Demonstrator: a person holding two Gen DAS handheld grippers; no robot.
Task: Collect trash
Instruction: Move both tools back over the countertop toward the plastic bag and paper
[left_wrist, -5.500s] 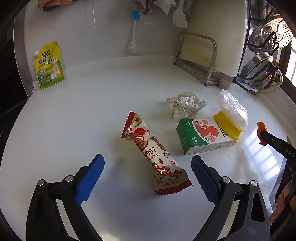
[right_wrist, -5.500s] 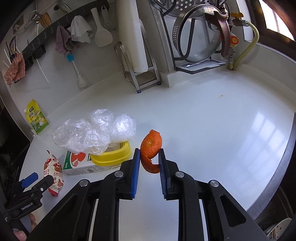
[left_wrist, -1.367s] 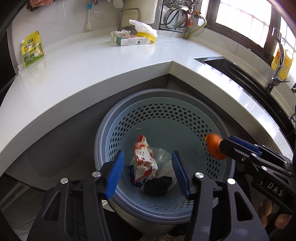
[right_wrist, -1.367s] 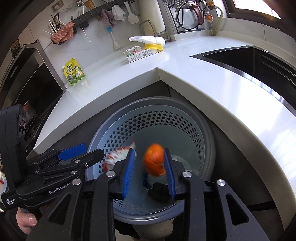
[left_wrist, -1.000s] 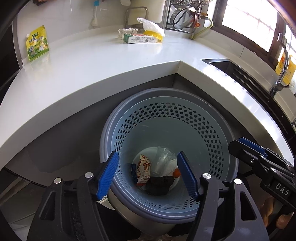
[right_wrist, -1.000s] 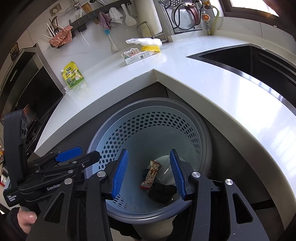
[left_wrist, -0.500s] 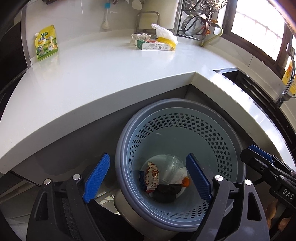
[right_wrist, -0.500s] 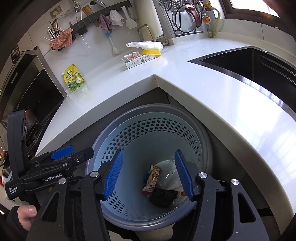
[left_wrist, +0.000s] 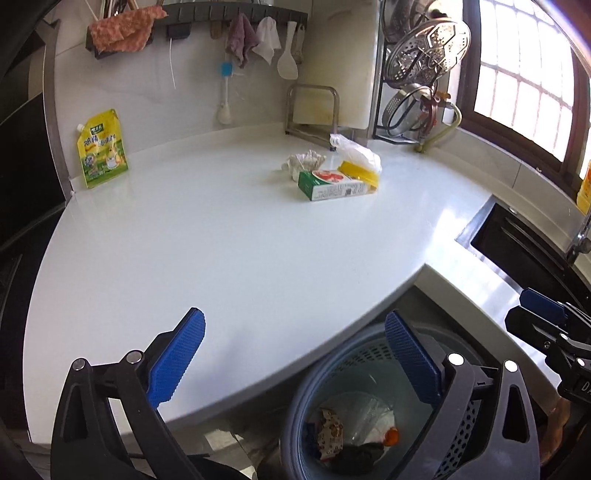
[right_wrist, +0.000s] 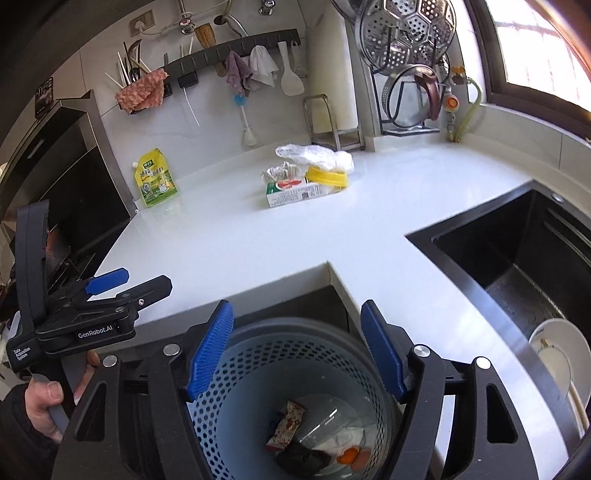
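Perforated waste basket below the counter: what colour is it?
Blue-grey perforated waste basket with round holes; it shows best in the right wrist view.

Both wrist views look down past counter edge, sharing basket (left_wrist: 314, 373) (right_wrist: 258, 354).

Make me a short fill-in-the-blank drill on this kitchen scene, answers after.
1. The snack wrapper and orange peel lie inside the ____.
2. The yellow tub on the counter sits under a plastic ____.
3. Both the left tool and the right tool are ____, holding nothing.
4. The green carton rests on the ____.

Answers: bin; bag; open; counter
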